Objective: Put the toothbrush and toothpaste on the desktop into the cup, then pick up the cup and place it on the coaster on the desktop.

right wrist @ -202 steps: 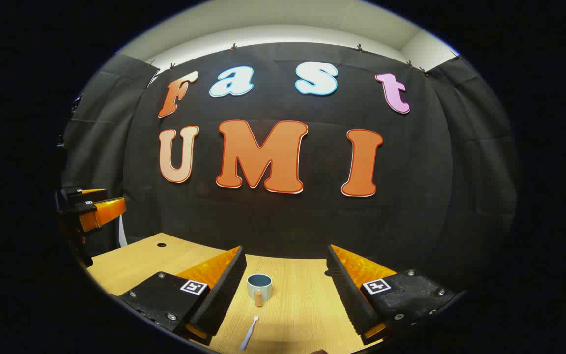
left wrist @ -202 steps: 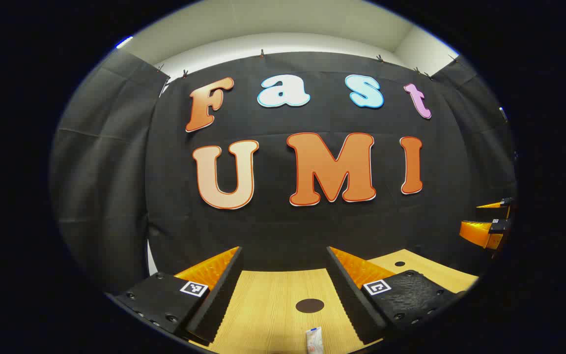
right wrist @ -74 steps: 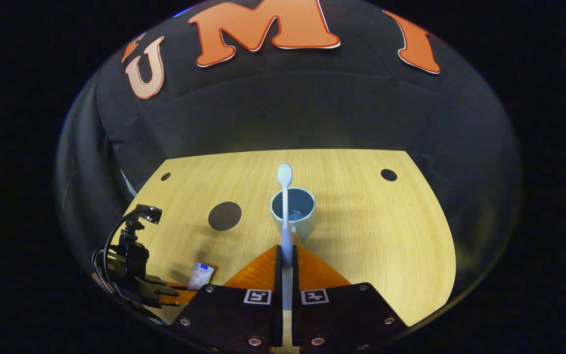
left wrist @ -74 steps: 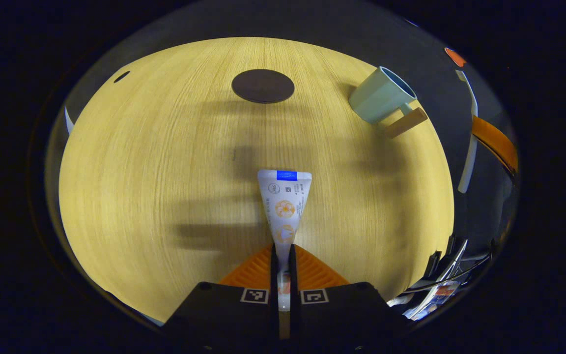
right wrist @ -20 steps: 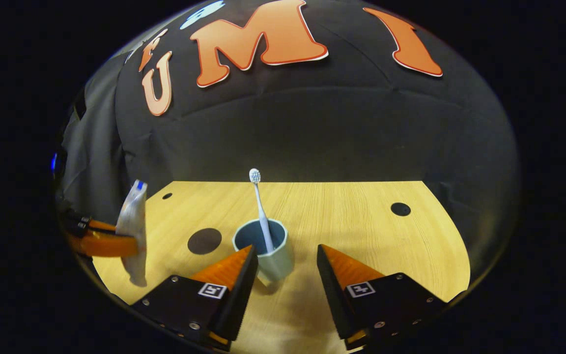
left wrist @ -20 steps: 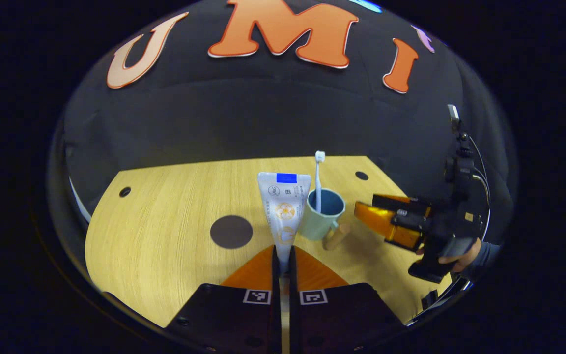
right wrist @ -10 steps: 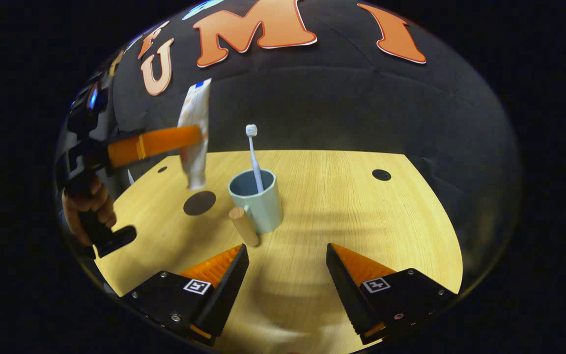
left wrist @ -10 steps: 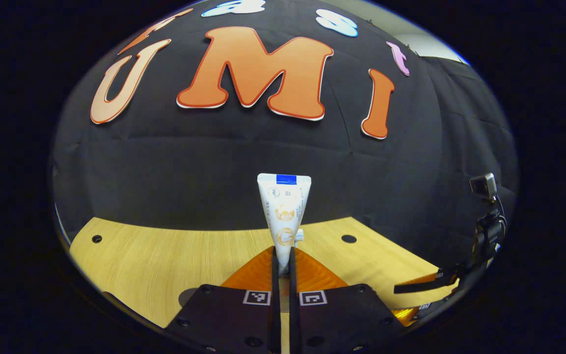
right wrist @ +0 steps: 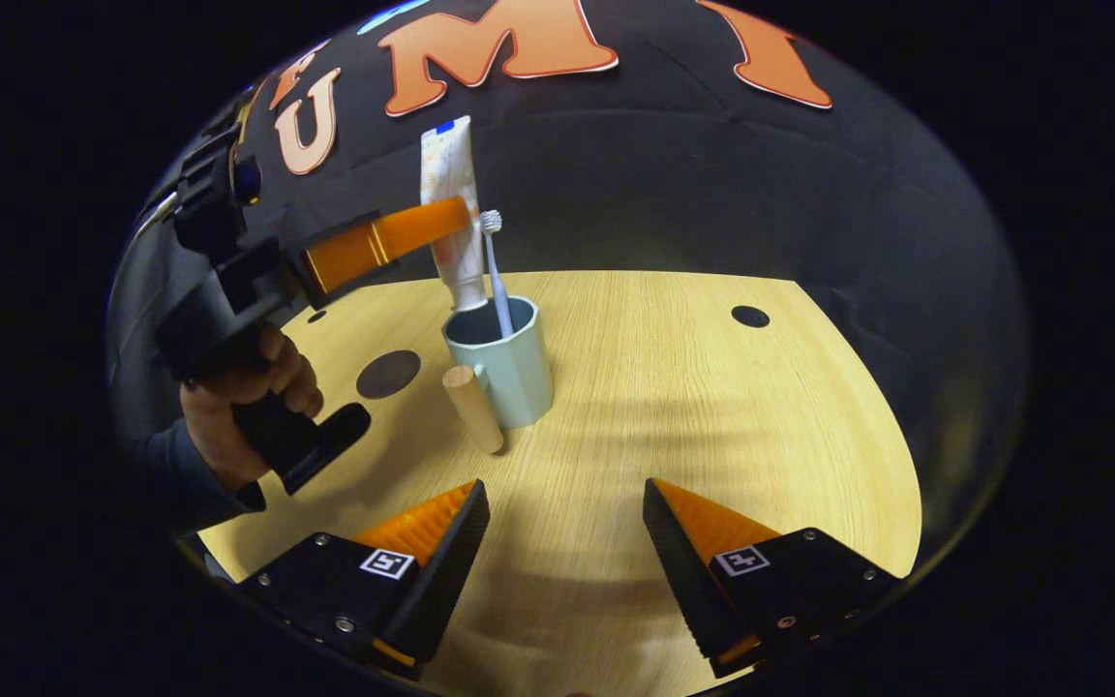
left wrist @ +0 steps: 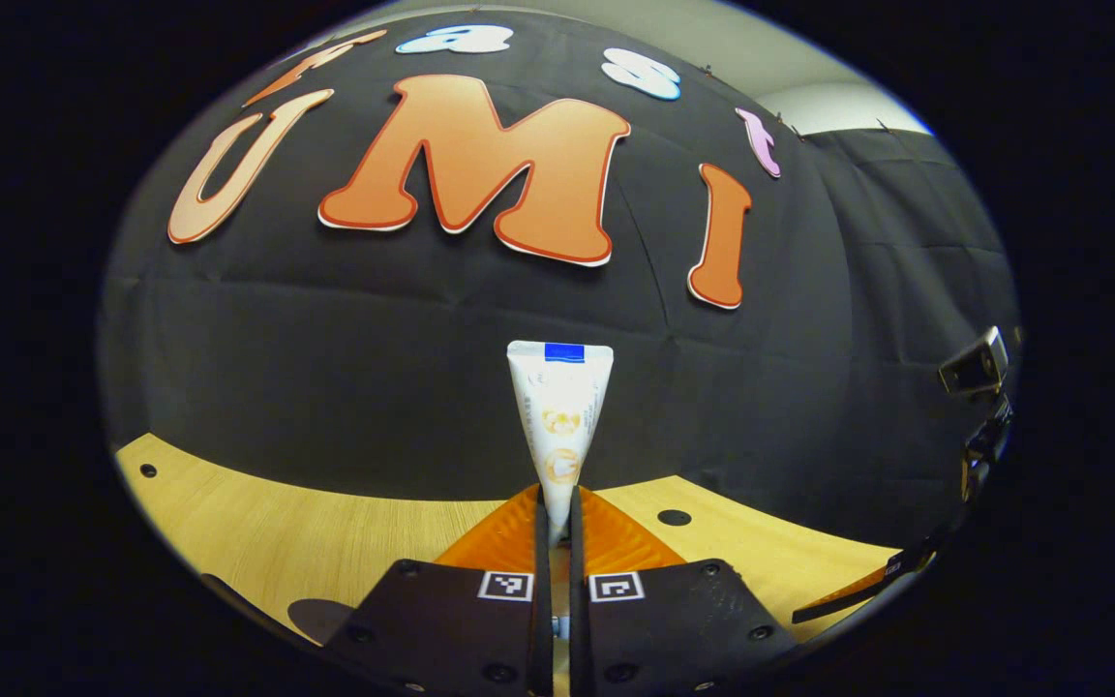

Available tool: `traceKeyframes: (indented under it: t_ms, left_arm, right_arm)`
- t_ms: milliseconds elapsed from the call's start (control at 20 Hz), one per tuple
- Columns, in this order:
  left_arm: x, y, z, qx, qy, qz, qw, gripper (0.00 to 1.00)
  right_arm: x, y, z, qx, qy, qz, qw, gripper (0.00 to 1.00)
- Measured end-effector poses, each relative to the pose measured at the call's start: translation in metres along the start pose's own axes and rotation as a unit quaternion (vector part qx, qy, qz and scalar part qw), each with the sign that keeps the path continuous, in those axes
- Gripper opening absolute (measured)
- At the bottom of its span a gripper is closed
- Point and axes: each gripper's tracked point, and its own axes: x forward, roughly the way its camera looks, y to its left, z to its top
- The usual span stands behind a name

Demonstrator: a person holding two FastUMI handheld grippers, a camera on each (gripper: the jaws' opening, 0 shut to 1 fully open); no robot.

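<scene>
The step in hand is the toothpaste: the left gripper (right wrist: pixel 449 221) has its jaws clenched on the toothpaste (right wrist: pixel 451 208), held upright with its lower end at the rim of the cup (right wrist: pixel 504 363) — where the toothbrush (right wrist: pixel 494 271) already stands. The right gripper (right wrist: pixel 565 523) hangs nearer the desk's (right wrist: pixel 712 407) front edge, jaws released. Next, the left jaws should open to drop the tube in; the cup then goes to the coaster (right wrist: pixel 388 374) just beside it.

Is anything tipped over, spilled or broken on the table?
Nothing stands out. The cup stands upright on the table with the toothbrush leaning in it. The left claw holds the toothpaste upright just over the cup's rim. The coaster lies flat beside the cup.
</scene>
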Motion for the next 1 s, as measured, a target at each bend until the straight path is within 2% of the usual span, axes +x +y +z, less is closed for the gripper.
traceKeyframes:
  t_ms: [150, 200, 250, 450, 550, 650, 700, 750, 900, 950, 1000]
  left_arm:
    - [-0.002, -0.002, -0.02, 0.025, 0.005, 0.003, 1.0, 0.07]
    - [-0.004, -0.002, -0.024, 0.03, 0.004, 0.003, 1.0, 0.07]
    - [-0.006, -0.001, -0.03, 0.033, 0.006, 0.004, 0.999, 0.06]
    - [-0.011, 0.004, -0.051, 0.046, 0.027, 0.019, 0.998, 0.09]
    - [-0.012, 0.0, -0.053, 0.049, 0.022, 0.012, 0.998, 0.12]
    - [-0.019, 0.001, -0.049, 0.05, 0.019, 0.012, 0.999, 0.23]
    - [-0.021, 0.001, -0.047, 0.05, 0.02, 0.012, 0.998, 0.36]
    - [-0.025, 0.002, -0.042, 0.053, 0.018, 0.011, 0.998, 0.42]
    - [-0.035, -0.002, -0.023, 0.065, 0.011, 0.002, 0.998, 0.5]
    - [-0.04, -0.004, -0.018, 0.067, 0.013, -0.002, 0.998, 0.55]
    - [-0.046, -0.005, -0.013, 0.066, 0.016, -0.005, 0.998, 0.69]
  right_arm:
    - [0.005, 0.002, -0.002, 0.008, -0.003, 0.004, 1.0, 0.97]
    - [0.006, 0.002, -0.004, 0.009, -0.002, 0.005, 1.0, 0.92]
    - [0.009, 0.004, -0.005, 0.01, 0.0, 0.008, 1.0, 0.97]
    - [0.013, 0.005, -0.008, 0.006, 0.002, 0.016, 1.0, 0.97]
    - [0.016, 0.0, -0.009, 0.003, -0.001, 0.009, 1.0, 0.97]
    - [0.016, -0.004, -0.008, 0.005, -0.002, 0.004, 1.0, 0.97]
    - [0.014, -0.006, -0.007, 0.007, -0.005, 0.002, 1.0, 0.97]
    - [0.012, -0.008, -0.004, 0.009, -0.008, 0.0, 1.0, 0.97]
    - [0.005, -0.012, -0.003, 0.017, -0.01, -0.006, 1.0, 0.97]
    - [0.003, -0.011, -0.001, 0.018, -0.009, -0.007, 1.0, 0.97]
    - [0.002, -0.012, -0.002, 0.017, -0.009, -0.008, 1.0, 0.97]
